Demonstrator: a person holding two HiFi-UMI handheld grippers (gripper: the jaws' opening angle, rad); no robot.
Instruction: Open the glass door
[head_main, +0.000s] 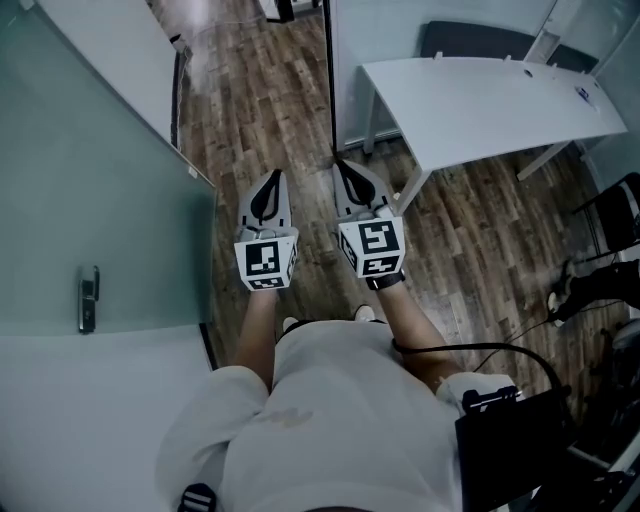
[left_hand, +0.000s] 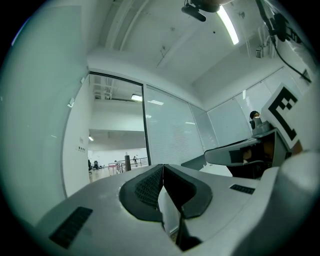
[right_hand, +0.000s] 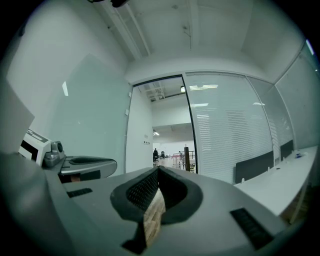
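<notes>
Opening looks done: left gripper and right gripper, both closed and empty, hover beside the swung-open glass door; stepping through seems next.

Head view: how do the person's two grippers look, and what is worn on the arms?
Both the left gripper and right gripper are light grey shells with dark padded jaws tapering to a point. Each carries a white cube with black square markers. A black cable leads back from the right wrist. The forearms are unsleeved; the shirt is pale.
</notes>
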